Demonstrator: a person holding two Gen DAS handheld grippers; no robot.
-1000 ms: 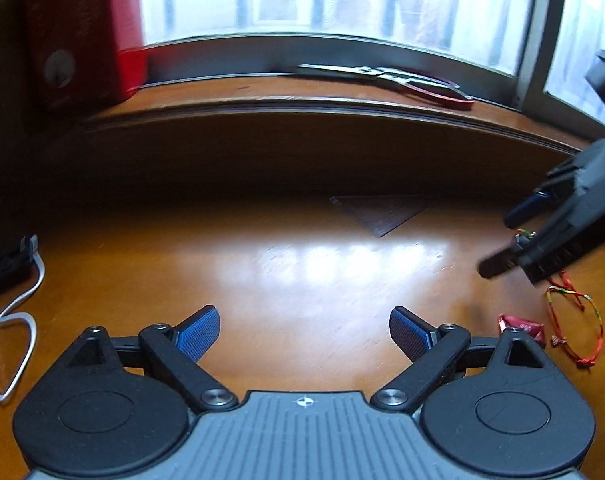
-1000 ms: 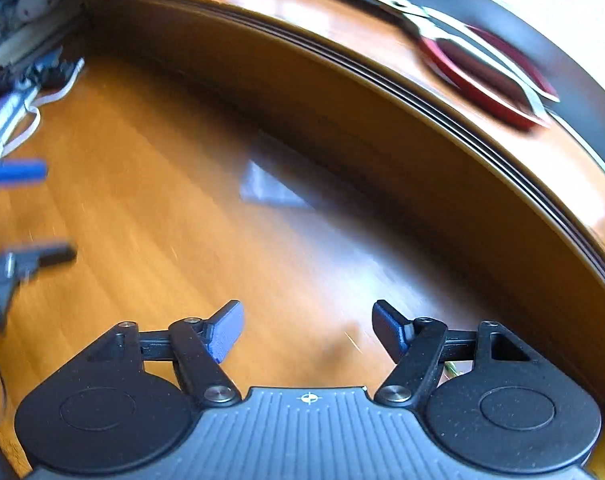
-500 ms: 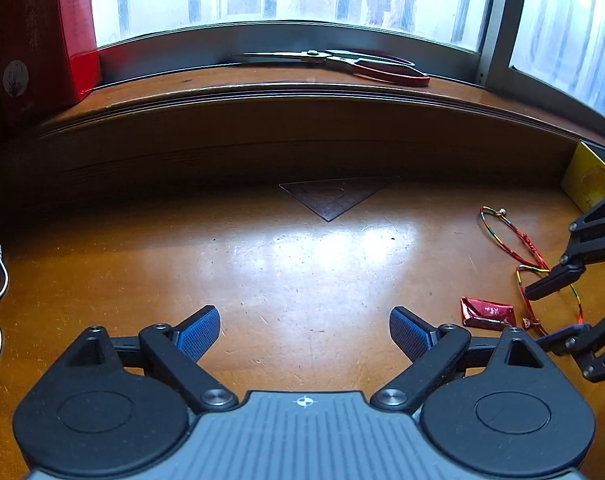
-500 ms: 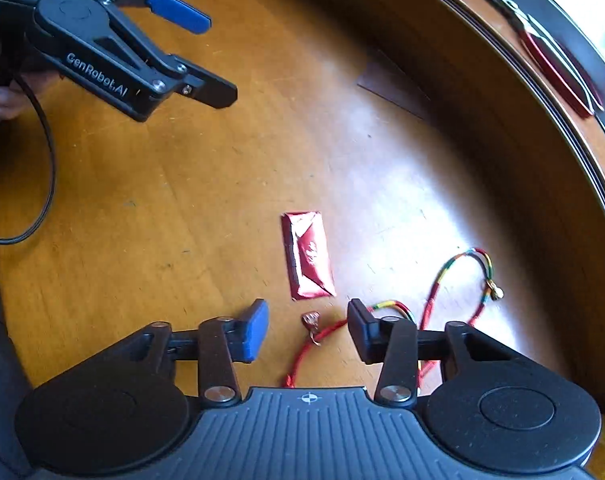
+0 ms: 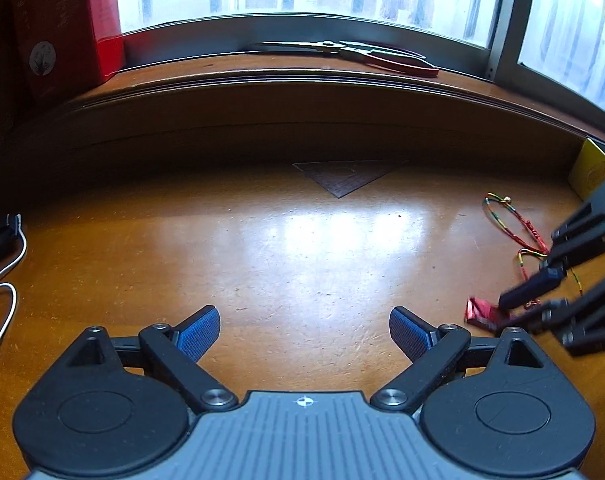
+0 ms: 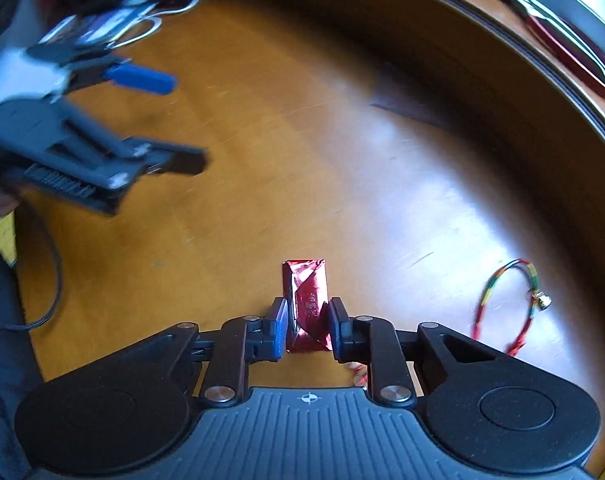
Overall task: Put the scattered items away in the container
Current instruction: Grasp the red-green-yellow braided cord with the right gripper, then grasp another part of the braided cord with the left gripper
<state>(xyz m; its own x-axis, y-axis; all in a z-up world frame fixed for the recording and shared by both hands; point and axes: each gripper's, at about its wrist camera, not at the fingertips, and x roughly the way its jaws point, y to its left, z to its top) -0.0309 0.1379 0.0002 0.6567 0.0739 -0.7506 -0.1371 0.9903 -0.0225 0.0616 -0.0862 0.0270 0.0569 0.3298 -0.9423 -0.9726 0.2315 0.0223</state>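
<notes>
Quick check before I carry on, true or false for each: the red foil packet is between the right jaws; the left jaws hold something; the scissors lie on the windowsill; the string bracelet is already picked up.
1. The red foil packet sits between the closing jaws of the right gripper. True.
2. The left gripper holds something. False: open, empty.
3. The scissors lie on the windowsill. True.
4. The string bracelet is picked up. False: it lies on the table.
</notes>
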